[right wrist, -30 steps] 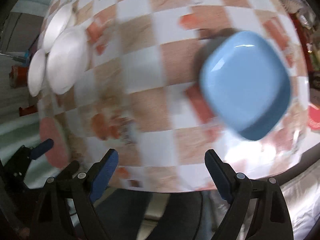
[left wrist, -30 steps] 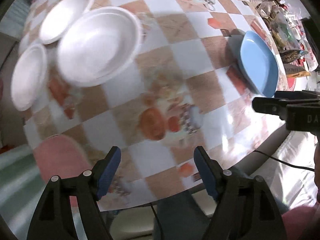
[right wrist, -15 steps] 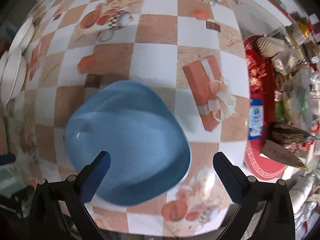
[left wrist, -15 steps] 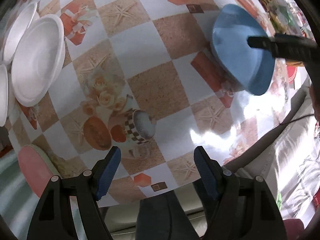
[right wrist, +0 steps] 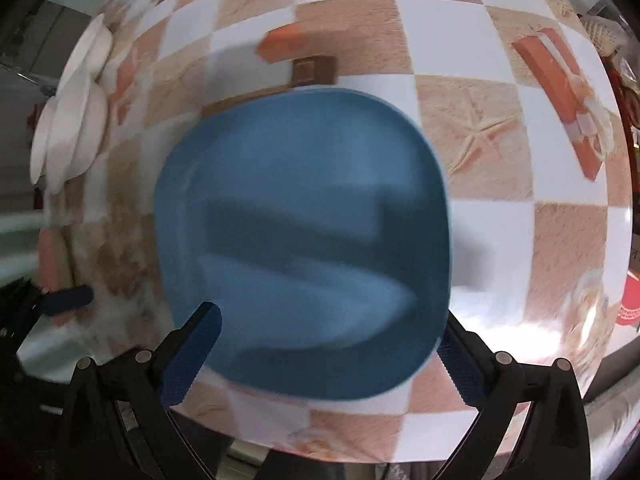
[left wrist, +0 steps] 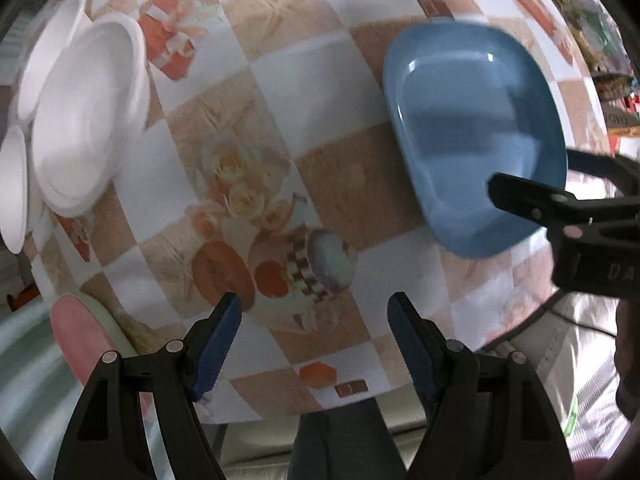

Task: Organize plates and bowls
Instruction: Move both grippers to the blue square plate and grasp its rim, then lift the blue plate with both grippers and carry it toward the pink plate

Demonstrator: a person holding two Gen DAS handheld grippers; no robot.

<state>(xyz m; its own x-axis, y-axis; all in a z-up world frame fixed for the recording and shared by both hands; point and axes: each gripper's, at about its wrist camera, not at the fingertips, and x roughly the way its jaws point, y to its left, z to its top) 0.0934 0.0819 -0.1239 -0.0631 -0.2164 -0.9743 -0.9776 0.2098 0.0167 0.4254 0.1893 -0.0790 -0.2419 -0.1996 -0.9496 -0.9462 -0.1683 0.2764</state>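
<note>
The right tongs (right wrist: 324, 356) were wide open and had just been opening more. One finger sat over the near left part of the blue plate (right wrist: 304, 240). The other finger showed just past the plate's right rim. The plate lay between them, but the pads were not pressing on it. From this view the plate filled the middle of the picture and lay flat on the desk (right wrist: 500, 128).

The left tongs (left wrist: 316, 348) were open too, with nothing between them. They hung over the near edge of the desk. From there, the blue plate was at two o'clock. The stack of white plates (left wrist: 84, 120) was at ten o'clock, near the far left edge. A pink plate (left wrist: 80, 336) peeked out at eight o'clock.

I think the step was picking up the blue plate. Next, the right tongs would need to go lower, get the rim between the pads and squeeze. The plate looked smooth, so it might slip.
</note>
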